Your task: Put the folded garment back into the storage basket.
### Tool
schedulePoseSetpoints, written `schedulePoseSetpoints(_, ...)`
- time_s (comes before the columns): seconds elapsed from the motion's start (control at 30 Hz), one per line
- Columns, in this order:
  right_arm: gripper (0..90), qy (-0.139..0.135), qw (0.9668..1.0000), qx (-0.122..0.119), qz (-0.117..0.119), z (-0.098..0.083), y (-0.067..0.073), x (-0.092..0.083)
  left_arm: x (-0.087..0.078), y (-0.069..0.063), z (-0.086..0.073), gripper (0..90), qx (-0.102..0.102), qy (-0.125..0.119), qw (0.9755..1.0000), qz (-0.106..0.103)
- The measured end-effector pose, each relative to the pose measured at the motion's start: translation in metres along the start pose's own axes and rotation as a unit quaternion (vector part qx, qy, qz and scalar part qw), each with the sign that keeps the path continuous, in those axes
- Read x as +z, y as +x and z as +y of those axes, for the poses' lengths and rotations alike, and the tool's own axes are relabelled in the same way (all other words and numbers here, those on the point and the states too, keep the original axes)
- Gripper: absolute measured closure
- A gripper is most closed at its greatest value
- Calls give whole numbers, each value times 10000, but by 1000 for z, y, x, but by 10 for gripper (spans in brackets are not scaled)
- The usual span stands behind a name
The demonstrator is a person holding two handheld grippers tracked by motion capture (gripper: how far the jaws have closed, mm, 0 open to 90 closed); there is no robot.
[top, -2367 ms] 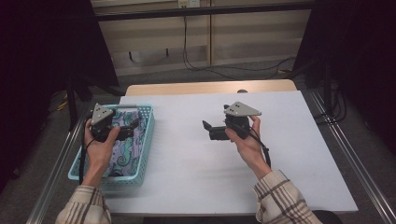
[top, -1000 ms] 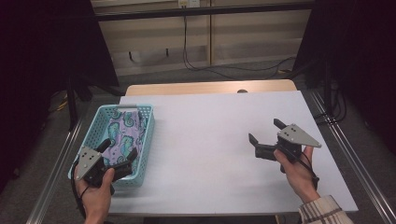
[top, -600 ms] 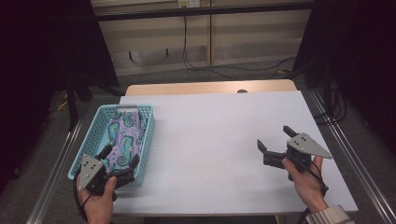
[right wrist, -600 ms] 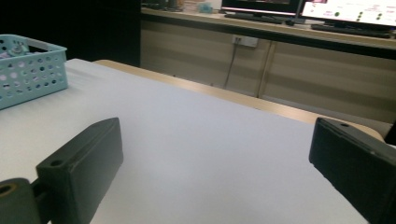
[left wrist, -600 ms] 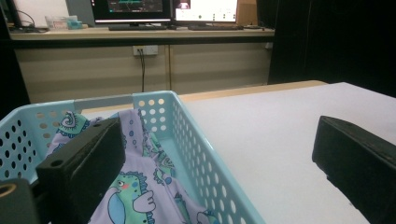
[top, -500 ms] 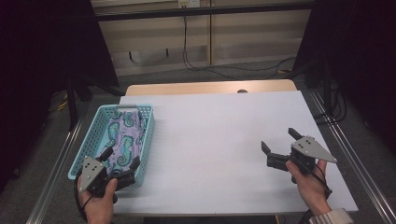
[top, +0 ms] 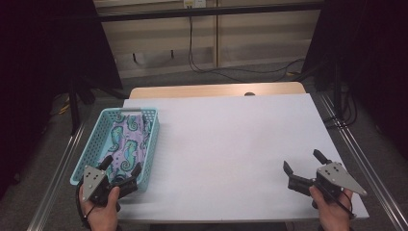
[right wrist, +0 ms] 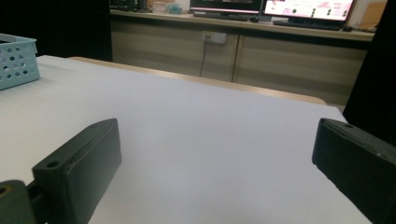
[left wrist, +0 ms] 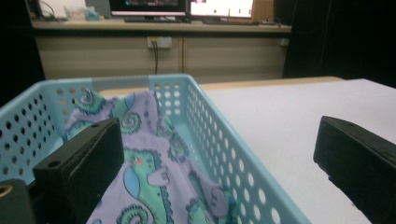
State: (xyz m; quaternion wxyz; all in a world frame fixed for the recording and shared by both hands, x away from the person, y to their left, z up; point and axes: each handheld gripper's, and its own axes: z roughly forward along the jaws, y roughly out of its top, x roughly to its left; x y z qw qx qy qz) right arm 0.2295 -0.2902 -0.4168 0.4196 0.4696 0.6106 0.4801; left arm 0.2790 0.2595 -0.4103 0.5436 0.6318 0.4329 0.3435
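Held left gripper low at basket near end, right gripper over table; jaws apart, empty.

Only the basket at the left blocks the otherwise open table

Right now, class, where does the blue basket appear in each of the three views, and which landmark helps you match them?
High view: the blue basket sits at the table's left edge, purple seahorse cloth inside.
Left gripper view: the basket spans the lower left, close up.
Right gripper view: one basket corner at the far left edge.
Shared landmark: the white table top.
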Motion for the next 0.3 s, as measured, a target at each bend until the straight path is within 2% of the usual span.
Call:
schedulePoseSetpoints(0.03, 0, 31, 10000, 22, 24, -3, 0, -3, 0, -1, 0, 16, -35, 10, 10000, -18)
schedulePoseSetpoints(0.13, 0, 147, 9999, 63, 20, -6, 0, -1, 2, -1, -1, 17, 71, 126, 9999, -8)
schedulePoseSetpoints(0.23, 0, 76, 9999, 115, 10, -4, -2, 2, 3, -1, -2, 18, 19, 169, 9998, -73)
schedulePoseSetpoints(0.27, 0, 72, 9998, 153, 68, -4, -2, 3, 3, 0, -1, 18, 73, 209, 9997, -73)
schedulePoseSetpoints(0.3, 0, 76, 9998, 156, 66, -4, -2, 3, 4, -1, -1, 18, -12, 169, 9998, -66)
